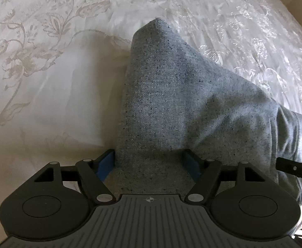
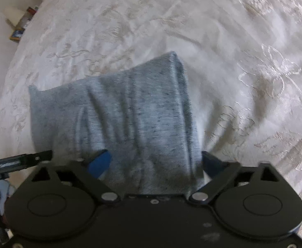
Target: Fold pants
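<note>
While both grippers' fingers stand wide, folded grey pants (image 1: 171,107) lie amid bare bedspread (image 1: 47,103).

Left black two-finger gripper with blue pads (image 1: 150,163) pointed steeply down, jaws spread wide, grey cloth lying loose between them. Right black two-finger gripper with blue pads (image 2: 156,163) likewise tilted steeply down, jaws wide, cloth between them without visible pinching. Tip of the right gripper seen at the left view's right edge, the two close side by side.
</note>
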`<action>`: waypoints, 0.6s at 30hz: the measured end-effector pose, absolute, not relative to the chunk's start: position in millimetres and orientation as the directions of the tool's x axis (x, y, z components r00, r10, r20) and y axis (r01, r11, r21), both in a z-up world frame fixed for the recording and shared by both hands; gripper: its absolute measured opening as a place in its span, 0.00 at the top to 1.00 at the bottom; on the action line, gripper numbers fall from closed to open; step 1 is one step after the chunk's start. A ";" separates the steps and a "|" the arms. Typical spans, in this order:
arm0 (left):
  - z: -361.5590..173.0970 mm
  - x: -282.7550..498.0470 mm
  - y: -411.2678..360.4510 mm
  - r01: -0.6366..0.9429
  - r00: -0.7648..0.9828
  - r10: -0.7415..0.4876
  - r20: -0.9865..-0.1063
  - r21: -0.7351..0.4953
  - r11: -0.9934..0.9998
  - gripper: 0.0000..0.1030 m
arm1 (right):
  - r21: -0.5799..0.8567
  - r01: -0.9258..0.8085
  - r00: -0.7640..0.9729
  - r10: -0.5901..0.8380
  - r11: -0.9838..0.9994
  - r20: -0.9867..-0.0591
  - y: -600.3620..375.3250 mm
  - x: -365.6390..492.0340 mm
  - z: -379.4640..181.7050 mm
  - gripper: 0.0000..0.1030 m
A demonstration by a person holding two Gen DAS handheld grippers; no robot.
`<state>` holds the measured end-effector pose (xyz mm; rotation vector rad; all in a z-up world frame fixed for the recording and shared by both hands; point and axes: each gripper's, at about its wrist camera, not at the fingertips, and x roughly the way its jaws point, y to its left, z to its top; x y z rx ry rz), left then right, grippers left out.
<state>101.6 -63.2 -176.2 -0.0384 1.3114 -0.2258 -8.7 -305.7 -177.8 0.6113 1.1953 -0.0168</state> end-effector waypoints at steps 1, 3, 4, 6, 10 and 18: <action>-176.3 101.3 -63.4 0.143 0.242 -0.182 -0.953 -0.150 0.978 0.31 | 0.441 0.314 0.395 0.307 0.841 -0.866 -303.7 -11.5 -173.4 0.30; -176.2 100.6 -62.2 0.144 0.248 -0.177 -0.952 -0.145 0.979 0.31 | 0.455 0.286 0.405 0.324 0.843 -0.855 -299.8 -13.3 -166.6 0.51; -176.5 101.1 -62.9 0.143 0.251 -0.176 -0.952 -0.143 0.979 0.31 | 0.455 0.277 0.409 0.325 0.846 -0.853 -298.2 -14.3 -163.8 0.53; -177.0 100.8 -62.7 0.142 0.256 -0.175 -0.951 -0.142 0.980 0.30 | 0.450 0.267 0.413 0.321 0.852 -0.852 -296.0 -16.3 -160.3 0.57; -177.2 97.3 -60.3 0.137 0.264 -0.175 -0.949 -0.143 0.980 0.26 | 0.431 0.257 0.413 0.305 0.865 -0.858 -292.4 -18.4 -156.8 0.58; -179.5 99.2 -63.0 0.117 0.273 -0.176 -0.946 -0.149 0.982 0.20 | 0.392 0.245 0.400 0.276 0.887 -0.874 -290.1 -13.5 -158.5 0.58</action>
